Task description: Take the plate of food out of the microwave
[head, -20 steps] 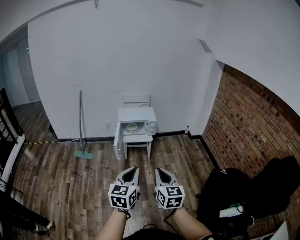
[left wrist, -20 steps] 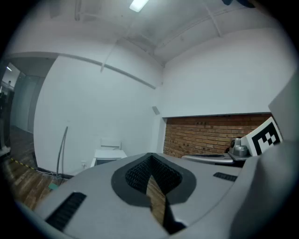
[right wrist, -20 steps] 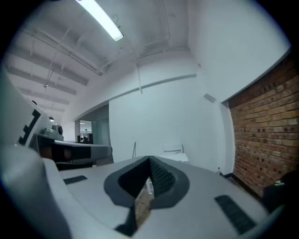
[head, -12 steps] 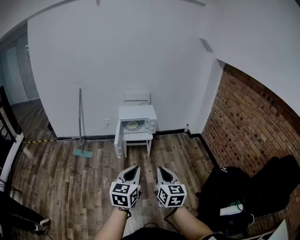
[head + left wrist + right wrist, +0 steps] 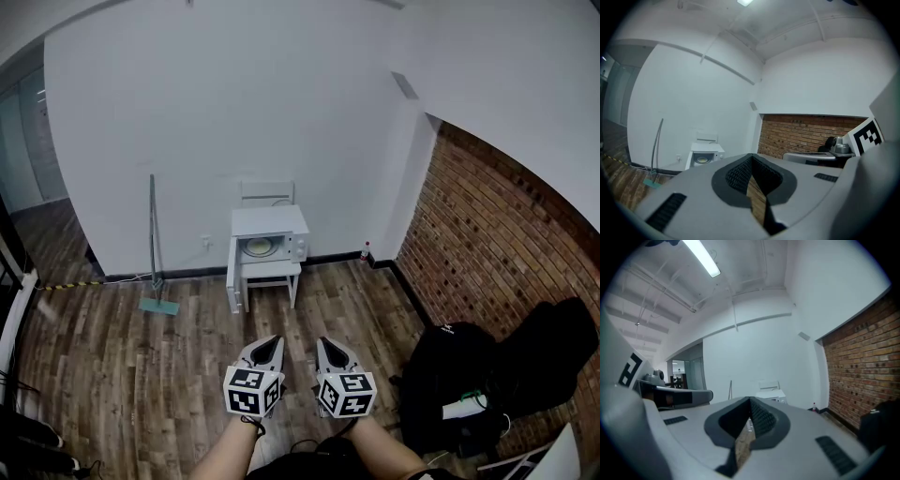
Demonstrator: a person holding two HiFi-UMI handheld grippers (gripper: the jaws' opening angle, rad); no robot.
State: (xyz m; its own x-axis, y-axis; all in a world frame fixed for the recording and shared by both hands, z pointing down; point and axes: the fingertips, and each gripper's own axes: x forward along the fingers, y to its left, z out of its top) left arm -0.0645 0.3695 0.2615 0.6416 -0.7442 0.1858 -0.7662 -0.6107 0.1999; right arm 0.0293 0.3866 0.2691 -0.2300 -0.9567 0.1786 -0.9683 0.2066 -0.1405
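Plate of food sits inside the microwave, whose door hangs open, across the floor. The left gripper and right gripper are closed, empty and well apart from it. Approach, grasp and removal are all left to do.

White microwave, red-brown brick wall, brown plank floor, black bag

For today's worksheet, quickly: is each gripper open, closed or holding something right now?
Left gripper: closed, holding nothing.
Right gripper: closed, holding nothing.
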